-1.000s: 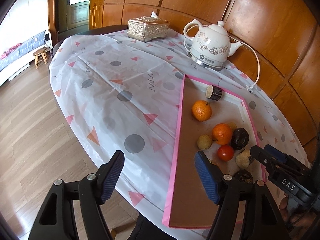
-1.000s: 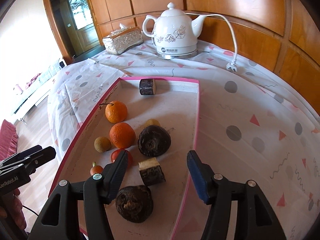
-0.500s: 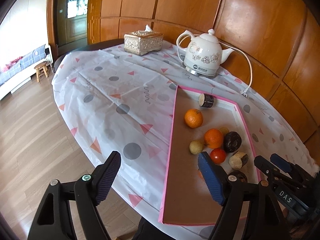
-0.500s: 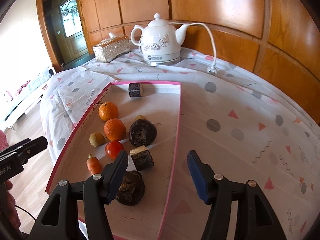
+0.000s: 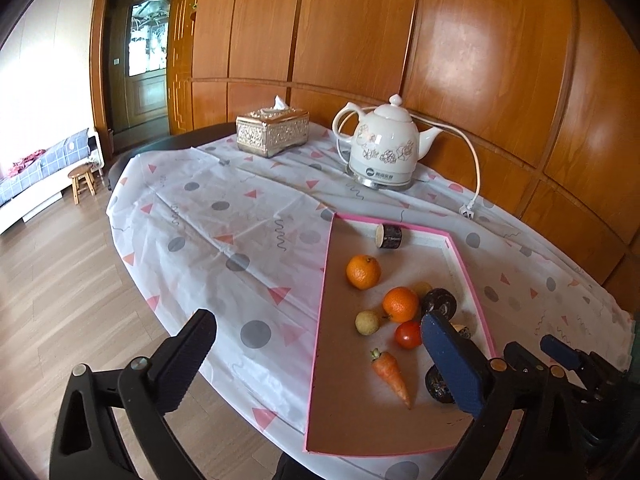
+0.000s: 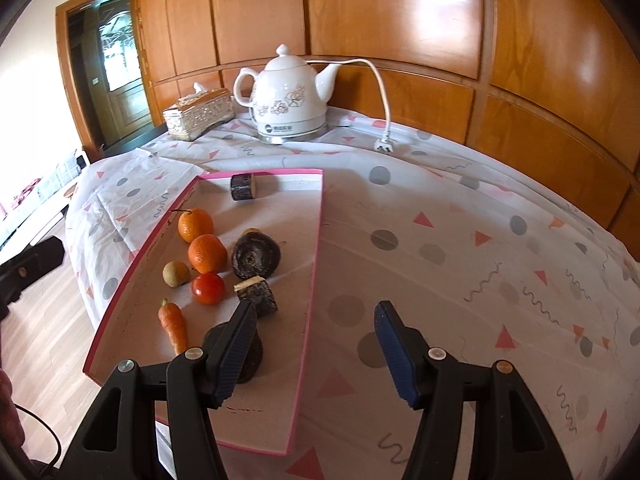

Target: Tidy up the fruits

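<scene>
- Hovering over the near end of the pink-edged tray (image 5: 320,360), left gripper (image 5: 320,360) is opening its jaws wide w/ nothing btwn them.
- Right gripper (image 6: 316,344) is sitting approx half open, gripping nothing, straddling the tray's right rim.
- Fruits are all lying loose in the tray: two oranges (image 6: 196,225) (image 6: 207,253), tomato (image 6: 208,288), carrot (image 6: 174,326), small yellowish fruit (image 6: 176,273), plus dark brown lumps (image 6: 256,256).
- Kettle (image 6: 290,96) & tissue box (image 6: 198,116) are sitting at the far side of the table.

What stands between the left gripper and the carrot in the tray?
Nothing visible does. In the left wrist view the carrot lies alone on the bare floor of the pink-edged tray, on the near side of the tomato. The left gripper is empty, its jaws opening, above the tray's low left rim.
</scene>
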Tool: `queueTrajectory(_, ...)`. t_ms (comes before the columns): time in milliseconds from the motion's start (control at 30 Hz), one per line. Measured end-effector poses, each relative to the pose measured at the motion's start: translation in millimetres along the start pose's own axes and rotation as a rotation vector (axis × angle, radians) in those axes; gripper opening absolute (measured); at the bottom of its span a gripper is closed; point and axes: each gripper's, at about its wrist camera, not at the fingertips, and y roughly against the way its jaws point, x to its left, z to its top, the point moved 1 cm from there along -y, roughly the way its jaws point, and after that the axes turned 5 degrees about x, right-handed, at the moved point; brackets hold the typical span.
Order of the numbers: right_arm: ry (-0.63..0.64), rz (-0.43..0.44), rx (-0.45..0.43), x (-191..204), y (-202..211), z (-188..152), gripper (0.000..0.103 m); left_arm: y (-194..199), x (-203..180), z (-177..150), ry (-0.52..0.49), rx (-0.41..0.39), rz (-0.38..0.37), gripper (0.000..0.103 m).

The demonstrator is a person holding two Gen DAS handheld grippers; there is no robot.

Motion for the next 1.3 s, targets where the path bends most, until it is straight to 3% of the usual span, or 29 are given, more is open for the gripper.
queueTrajectory(200,-0.02,-0.011,0.0,-4.5,1.5,-3.8,0.062,-3.6,-5.1,-0.7,-0.027,0.037,0.019,0.103)
queueTrajectory(500,-0.032,-0.016,-0.004,-7.3,2.9,-6.5,0.062,11.3,-9.0,5.6,-0.034,-0.01,0.015,0.103)
queueTrajectory(933,-0.034,-0.019,-0.029,-7.2,9.9,-5.6,0.062,23.5,-14.2,6.1,-0.063,-0.084,0.081,0.103)
queueTrajectory(1300,-0.029,-0.02,-0.034,-5.2,11.7,-5.6,0.062,20.8,-10.7,4.8,-0.045,-0.075,0.062,0.103)
